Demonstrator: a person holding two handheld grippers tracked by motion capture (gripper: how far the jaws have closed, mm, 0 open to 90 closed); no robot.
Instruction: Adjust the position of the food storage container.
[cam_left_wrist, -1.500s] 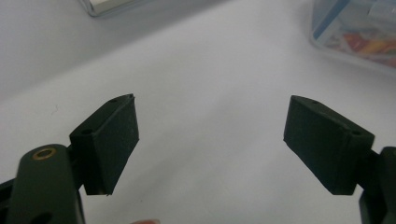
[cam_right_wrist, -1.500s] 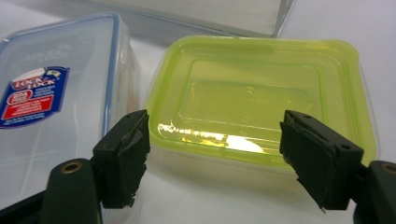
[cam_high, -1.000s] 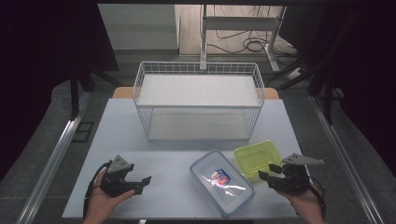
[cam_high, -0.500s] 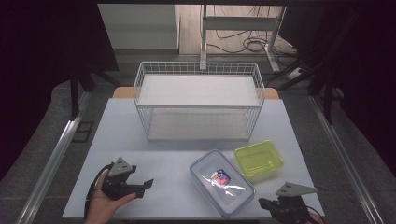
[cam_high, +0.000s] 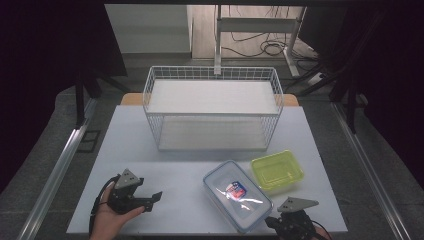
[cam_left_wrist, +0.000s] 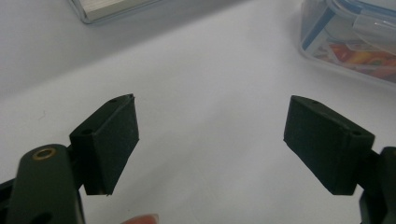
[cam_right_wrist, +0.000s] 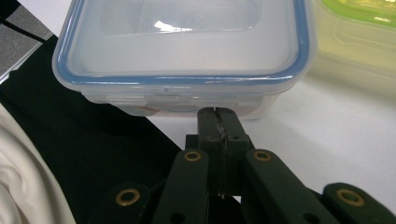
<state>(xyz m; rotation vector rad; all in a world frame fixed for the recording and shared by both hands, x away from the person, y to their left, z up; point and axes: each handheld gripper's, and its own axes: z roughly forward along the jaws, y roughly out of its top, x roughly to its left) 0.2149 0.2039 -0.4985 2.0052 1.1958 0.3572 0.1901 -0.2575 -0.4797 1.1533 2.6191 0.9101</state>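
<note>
Plenty of bare white table (cam_high: 165, 150) is left at the front-left; the right front corner is blocked by the clear blue-rimmed lidded box (cam_high: 237, 195) and yellow-green plastic tub (cam_high: 277, 171), the back edge by the white wire basket (cam_high: 212, 107).

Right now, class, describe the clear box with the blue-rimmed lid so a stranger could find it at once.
Start at the white wire basket at the back of the pale table. In front of it, toward the right, two plastic boxes sit side by side. Choose the clear rectangular box with the blue-rimmed lid and a red label, not the yellow-green box.
</note>
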